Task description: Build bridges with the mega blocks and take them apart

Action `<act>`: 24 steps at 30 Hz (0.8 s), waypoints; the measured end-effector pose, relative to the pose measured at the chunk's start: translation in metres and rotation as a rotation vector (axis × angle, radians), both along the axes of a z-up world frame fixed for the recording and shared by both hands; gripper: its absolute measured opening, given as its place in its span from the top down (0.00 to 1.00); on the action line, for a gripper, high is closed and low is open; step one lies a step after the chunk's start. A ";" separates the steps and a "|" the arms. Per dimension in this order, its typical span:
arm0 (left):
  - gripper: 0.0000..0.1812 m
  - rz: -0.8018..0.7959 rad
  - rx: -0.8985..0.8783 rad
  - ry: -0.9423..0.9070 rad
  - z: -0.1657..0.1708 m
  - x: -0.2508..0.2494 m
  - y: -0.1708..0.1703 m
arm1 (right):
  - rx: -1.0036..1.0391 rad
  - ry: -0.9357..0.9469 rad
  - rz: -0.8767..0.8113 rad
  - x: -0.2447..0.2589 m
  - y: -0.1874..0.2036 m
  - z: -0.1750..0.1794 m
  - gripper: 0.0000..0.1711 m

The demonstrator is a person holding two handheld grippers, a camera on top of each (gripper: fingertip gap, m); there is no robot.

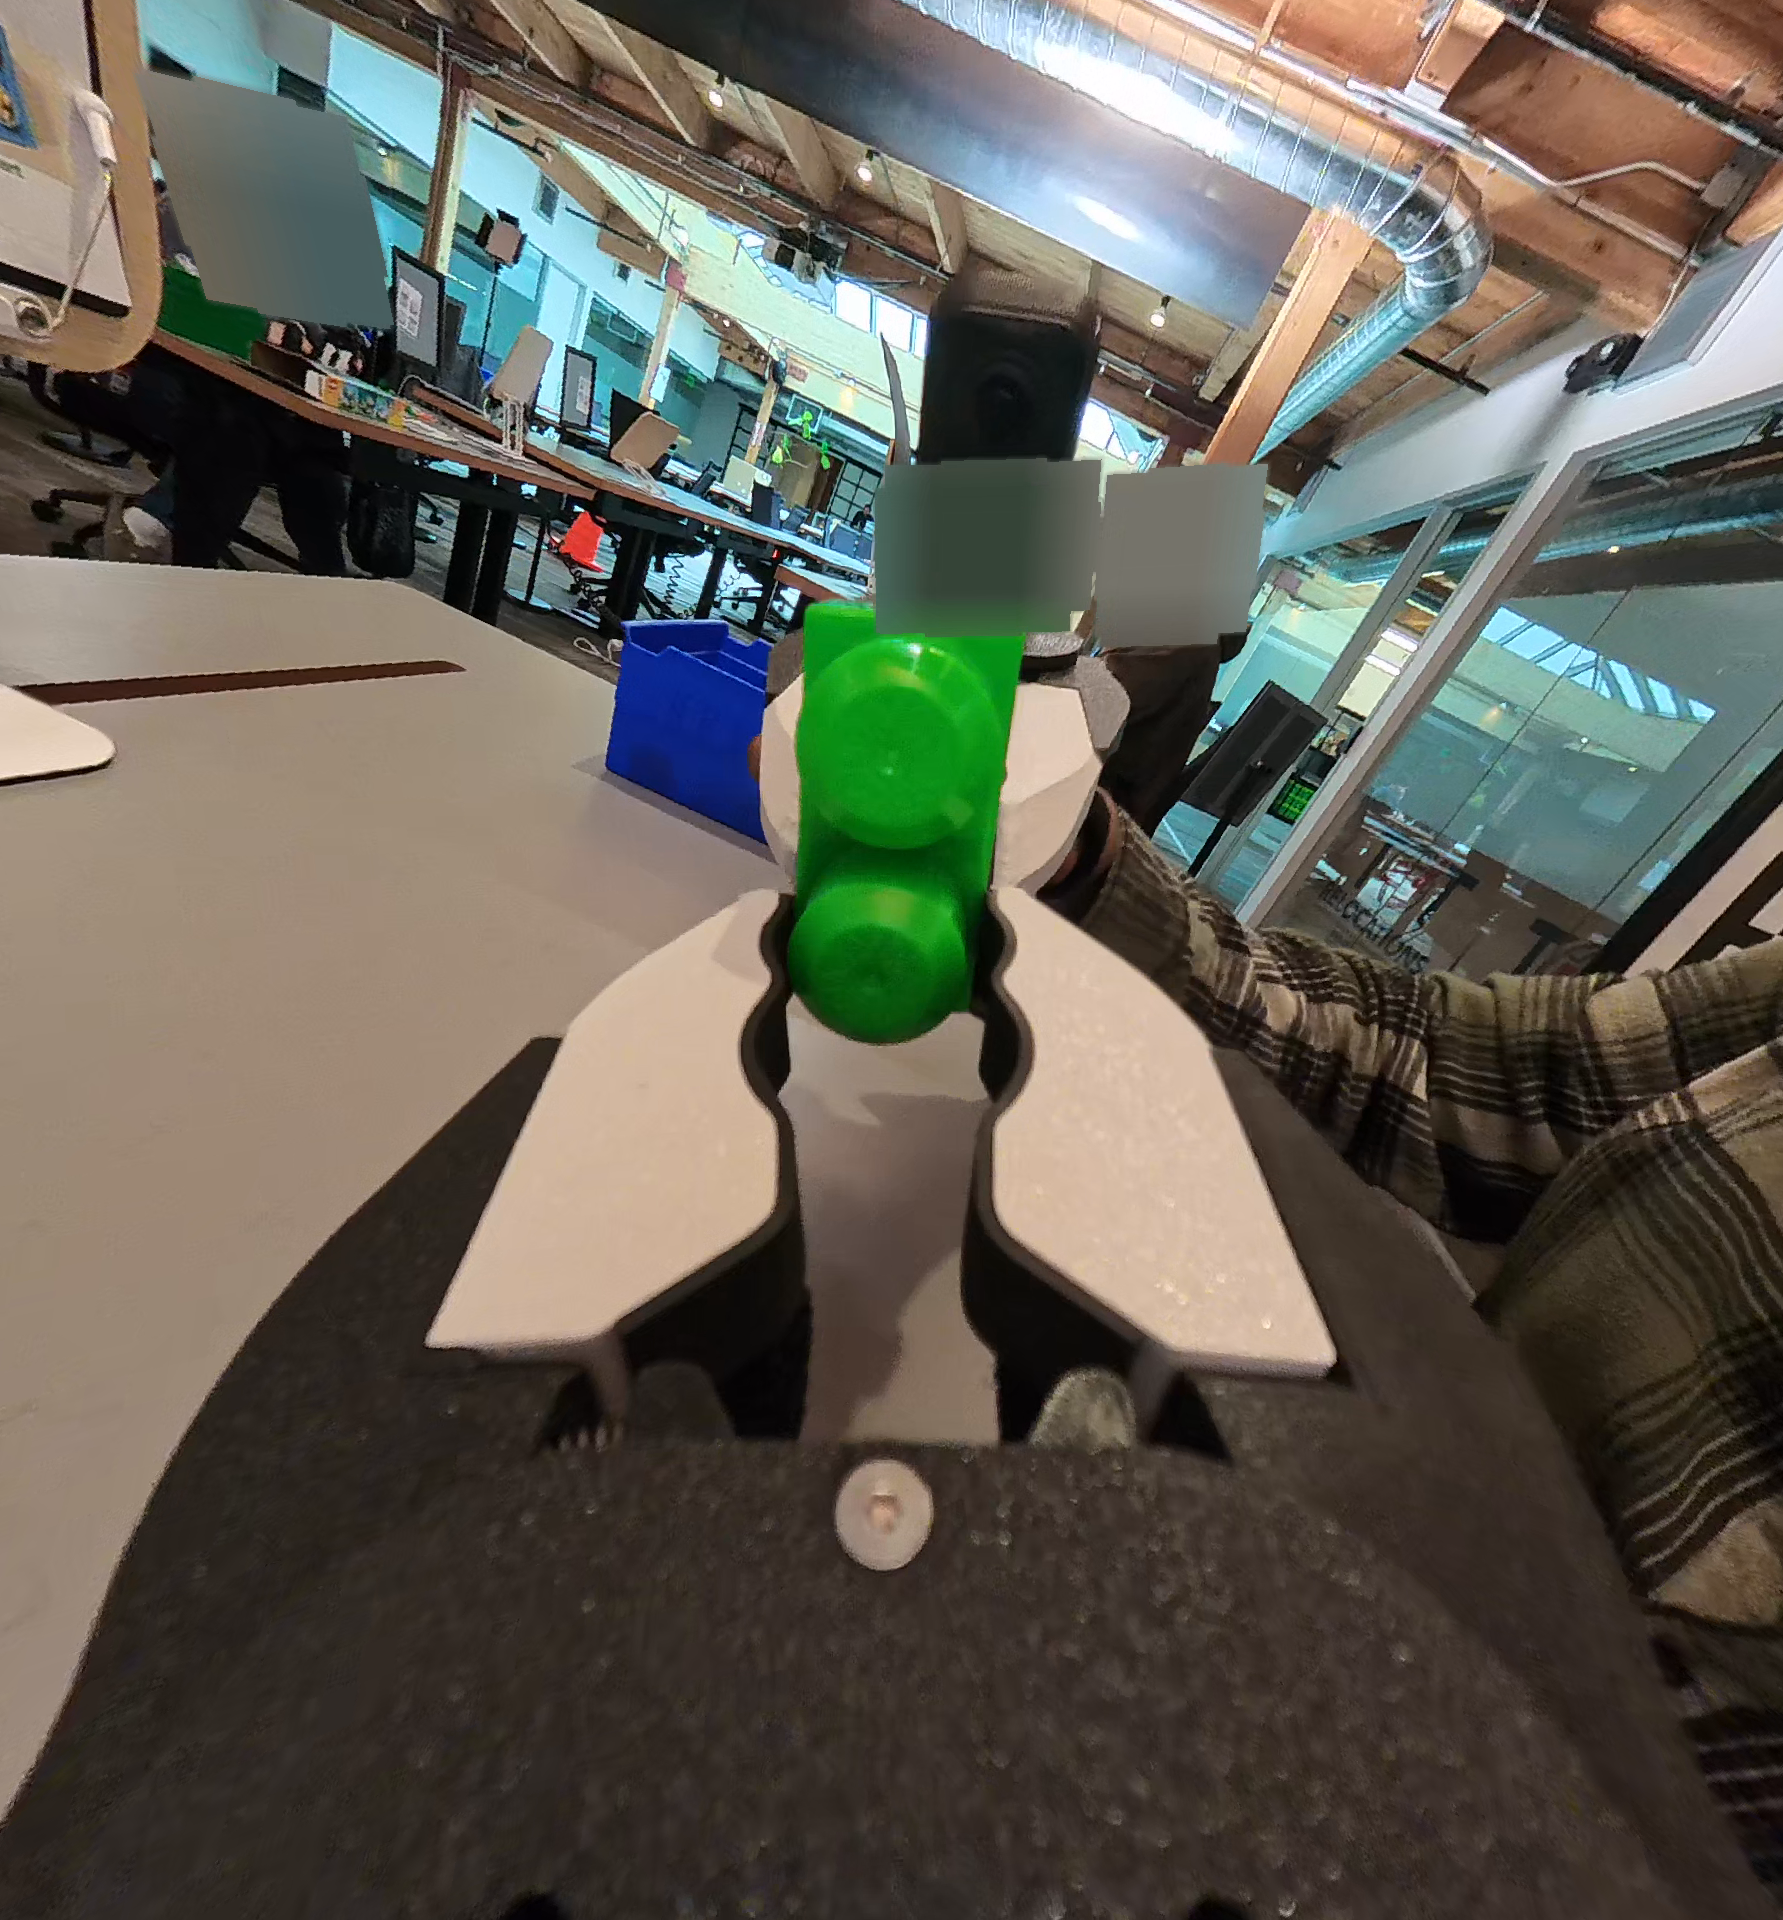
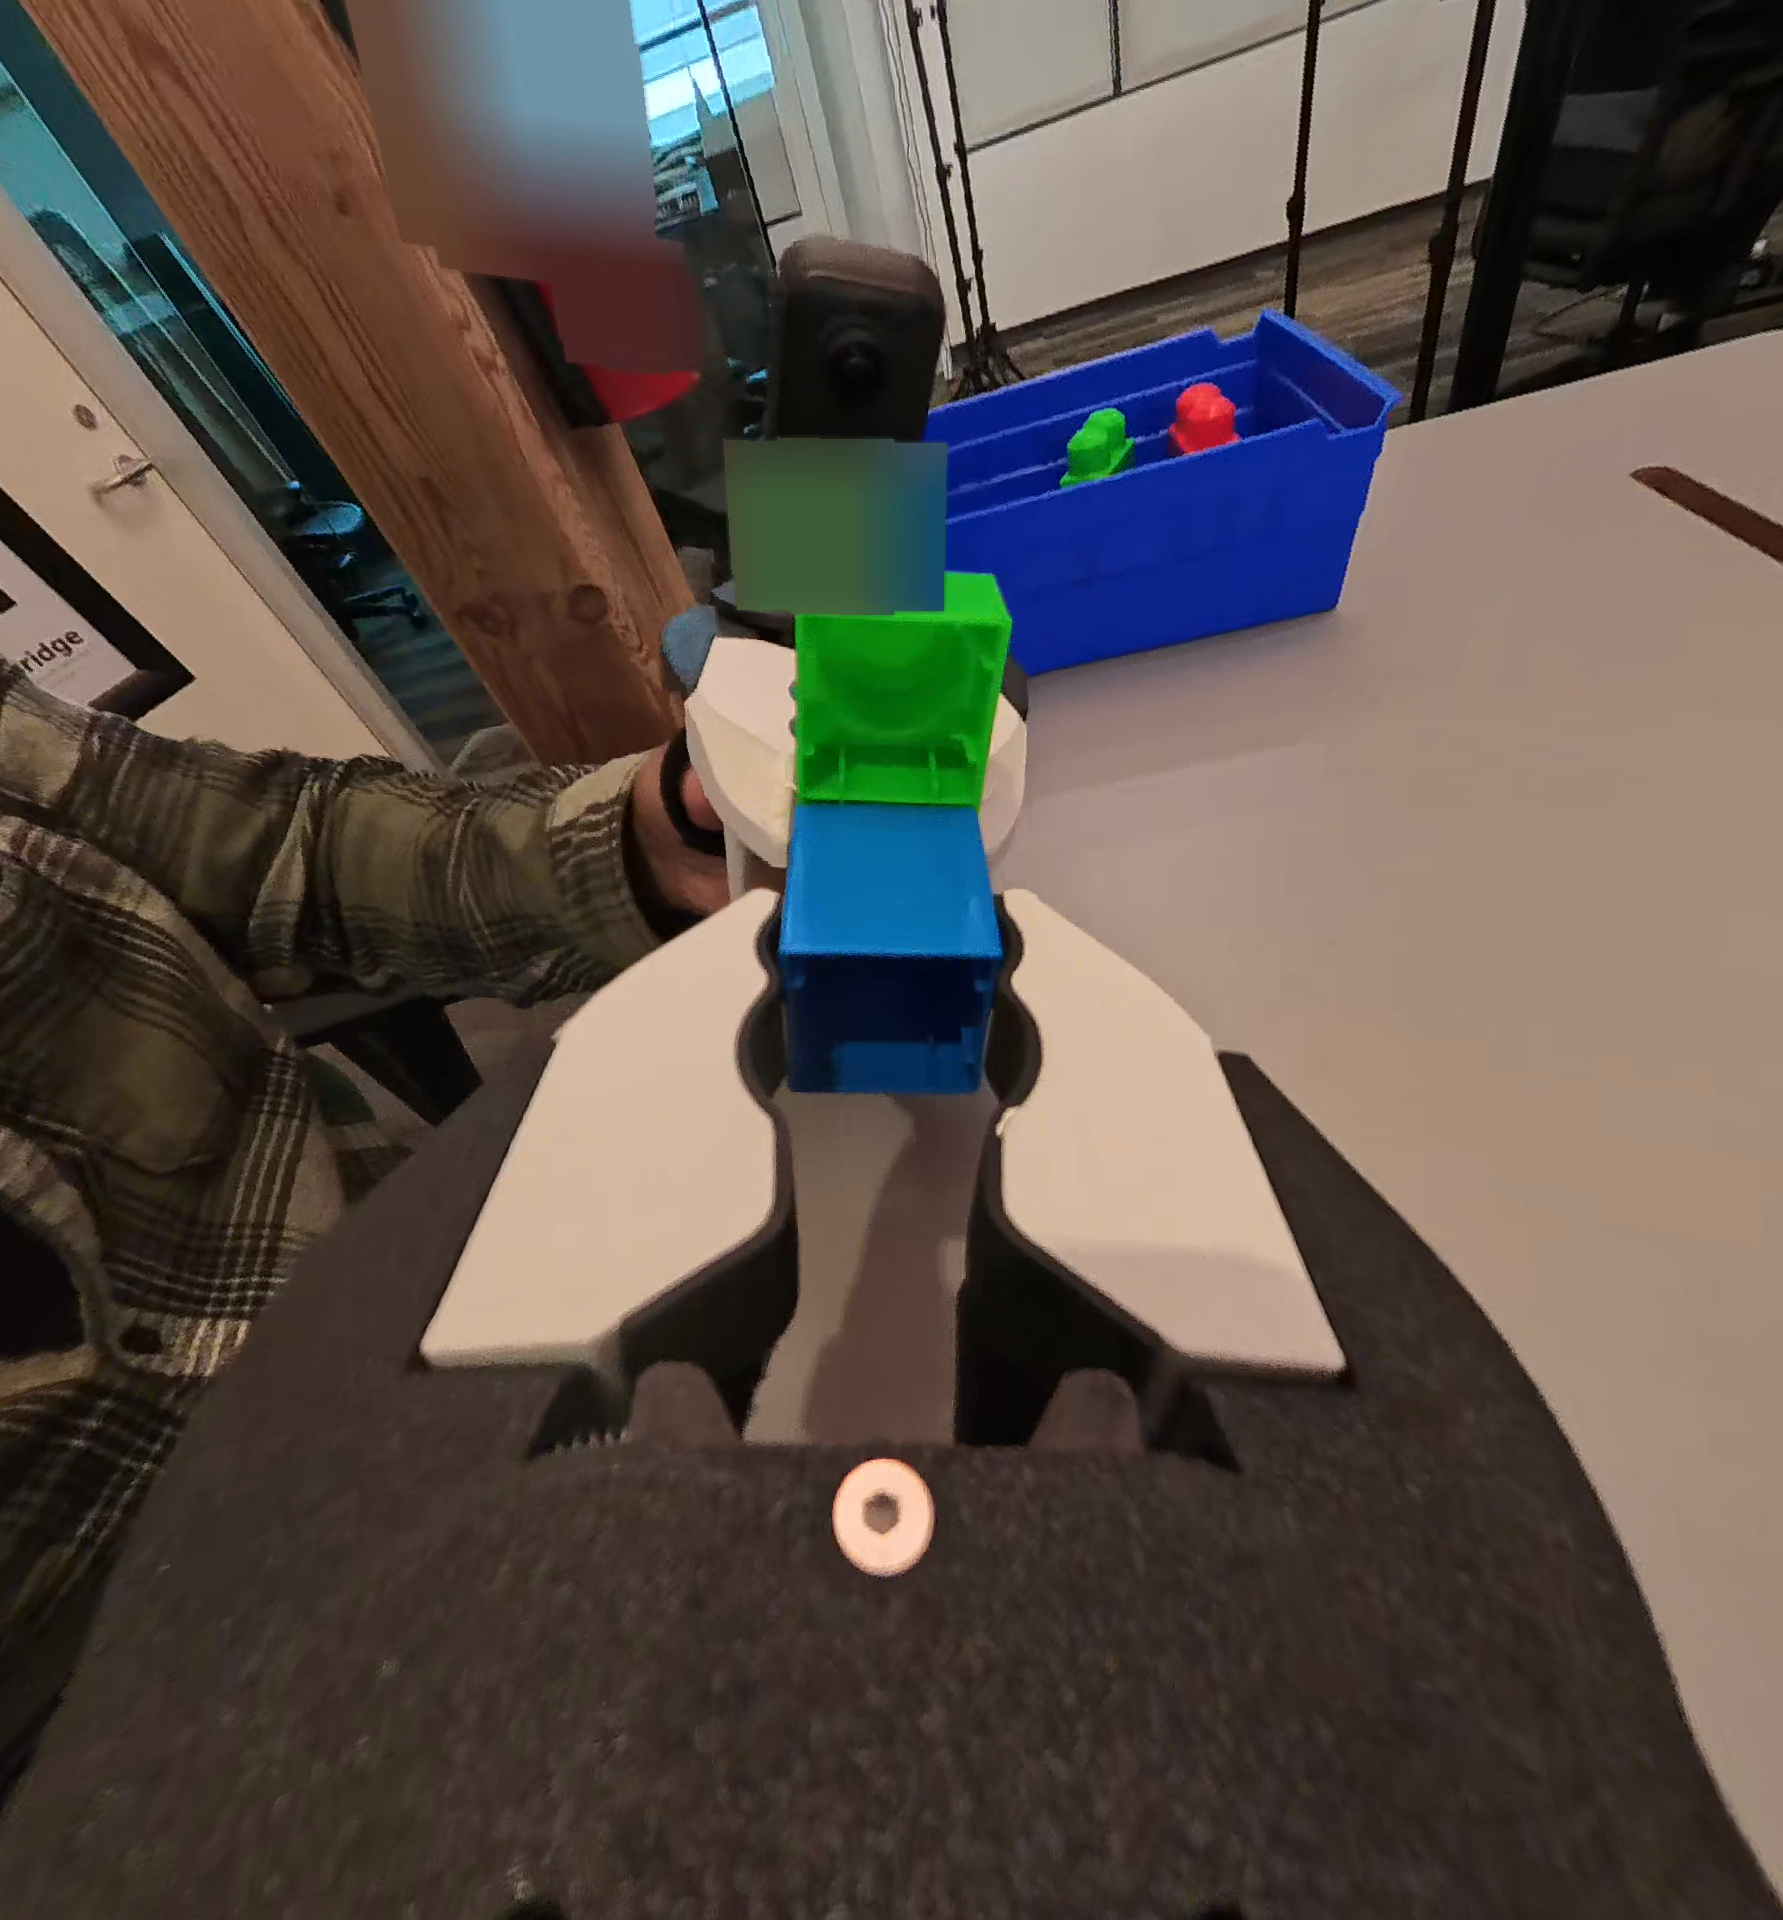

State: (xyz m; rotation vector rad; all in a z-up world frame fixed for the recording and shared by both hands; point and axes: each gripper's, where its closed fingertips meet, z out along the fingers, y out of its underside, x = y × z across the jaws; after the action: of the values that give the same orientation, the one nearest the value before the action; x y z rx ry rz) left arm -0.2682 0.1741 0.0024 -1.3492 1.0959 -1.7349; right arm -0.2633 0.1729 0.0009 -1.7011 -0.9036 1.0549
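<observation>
now we hold both tools up off the table, facing each other: our left gripper (image 1: 882, 971) clamps the studded green plastic block (image 1: 892, 821), our right gripper (image 2: 889, 997) clamps the hollow blue plastic block (image 2: 887, 956) touching it. next, probably pulling them apart, needing a straight, steady tug.

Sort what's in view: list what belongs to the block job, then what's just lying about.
Job:
left gripper, shut on the green block
right gripper, shut on the blue block
blue bin with a small green block and a red block

Lying about:
white pad
desks
</observation>
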 end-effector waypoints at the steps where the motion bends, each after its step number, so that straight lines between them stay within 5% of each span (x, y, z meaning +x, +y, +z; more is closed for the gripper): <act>1: 0.82 0.002 0.009 0.004 0.000 0.001 -0.001 | 0.001 -0.016 -0.003 0.001 -0.002 0.000 0.80; 5: 0.82 0.101 -0.041 -0.091 0.014 -0.020 0.024 | 0.023 0.025 -0.116 0.043 -0.002 0.023 0.80; 14: 0.82 0.169 0.019 0.039 0.000 -0.056 0.045 | -0.091 -0.278 -0.772 0.298 -0.024 0.043 0.80; 19: 0.82 0.157 0.050 0.072 -0.002 -0.052 0.040 | -0.304 -0.468 -1.076 0.430 -0.057 0.027 0.79; 24: 0.82 0.146 0.080 0.118 -0.008 -0.046 0.033 | -0.485 -0.560 -1.187 0.490 -0.078 -0.011 0.79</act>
State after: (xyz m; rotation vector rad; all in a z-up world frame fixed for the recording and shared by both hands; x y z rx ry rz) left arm -0.3146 0.2072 -0.0053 -1.4589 1.0908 -1.5078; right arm 0.2270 0.0946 -0.0105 -2.4532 0.1944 -0.0461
